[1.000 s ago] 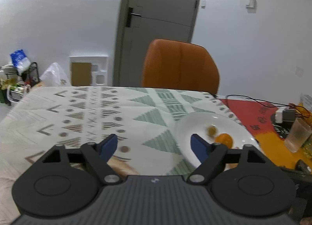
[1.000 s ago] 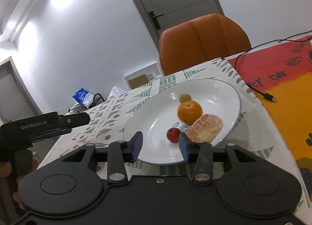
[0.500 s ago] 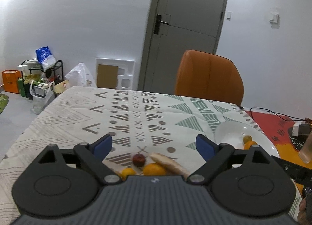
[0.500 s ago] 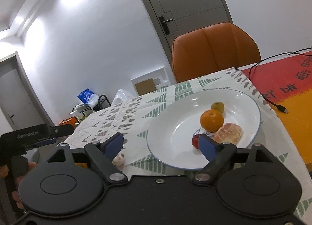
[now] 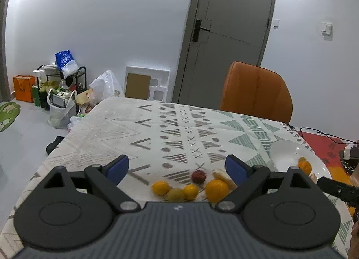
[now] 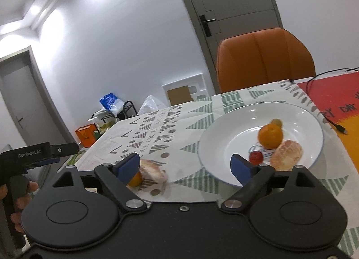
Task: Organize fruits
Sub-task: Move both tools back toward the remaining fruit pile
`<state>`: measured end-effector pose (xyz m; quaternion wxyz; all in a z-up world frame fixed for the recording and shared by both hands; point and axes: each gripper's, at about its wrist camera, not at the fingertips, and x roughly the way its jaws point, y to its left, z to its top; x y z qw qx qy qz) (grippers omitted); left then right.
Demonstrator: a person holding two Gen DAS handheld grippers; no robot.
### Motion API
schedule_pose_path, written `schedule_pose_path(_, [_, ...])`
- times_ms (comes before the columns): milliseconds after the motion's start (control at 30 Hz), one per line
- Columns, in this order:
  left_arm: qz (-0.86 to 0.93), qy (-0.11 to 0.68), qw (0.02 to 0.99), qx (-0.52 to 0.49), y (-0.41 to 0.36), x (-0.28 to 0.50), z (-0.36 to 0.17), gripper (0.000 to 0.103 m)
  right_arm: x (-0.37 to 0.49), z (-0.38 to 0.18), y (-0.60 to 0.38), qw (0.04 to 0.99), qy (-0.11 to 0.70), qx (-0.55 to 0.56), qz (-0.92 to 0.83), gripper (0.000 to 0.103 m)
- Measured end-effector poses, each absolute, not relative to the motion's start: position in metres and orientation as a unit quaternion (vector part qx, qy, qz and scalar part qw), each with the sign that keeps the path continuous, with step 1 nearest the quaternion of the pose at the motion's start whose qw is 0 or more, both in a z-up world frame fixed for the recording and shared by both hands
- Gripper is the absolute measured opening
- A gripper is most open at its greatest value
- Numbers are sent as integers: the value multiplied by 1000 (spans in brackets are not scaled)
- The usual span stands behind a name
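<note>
My left gripper [image 5: 177, 167] stands open over the patterned cloth, nothing between its fingers. Just beyond it lie loose fruits: a large orange [image 5: 216, 190], three smaller yellow-orange fruits [image 5: 160, 187], a red fruit [image 5: 198, 176] and a peeled segment [image 5: 222, 176]. The jaws of my right gripper [image 6: 185, 165] are opening, with nothing between them. In front of its right finger is the white plate [image 6: 224, 146], holding an orange [image 6: 270, 135], a small yellow fruit [image 6: 276, 122], a red fruit [image 6: 256, 156] and a peeled segment [image 6: 286, 154]. Another peeled segment [image 6: 154, 170] and an orange [image 6: 134, 180] lie by its left finger.
An orange chair [image 5: 255, 93] stands at the table's far side. A black cable [image 6: 334, 124] runs over the red and yellow mat [image 6: 332, 102] right of the plate. The left gripper's body [image 6: 33, 153], held by a hand, shows at the left of the right wrist view.
The left view swung left and back from the plate, and the loose fruits came into sight. My right gripper's jaws spread wide and drew back from the plate.
</note>
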<state>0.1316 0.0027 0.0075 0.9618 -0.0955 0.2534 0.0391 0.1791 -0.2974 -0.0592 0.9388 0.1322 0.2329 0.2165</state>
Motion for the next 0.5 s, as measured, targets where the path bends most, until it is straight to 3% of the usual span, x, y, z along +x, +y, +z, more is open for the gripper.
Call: schedule_pose_path(500, [38,259,957,-125,42,116,-1,92,178,-62,-259,933,245,105,242,92])
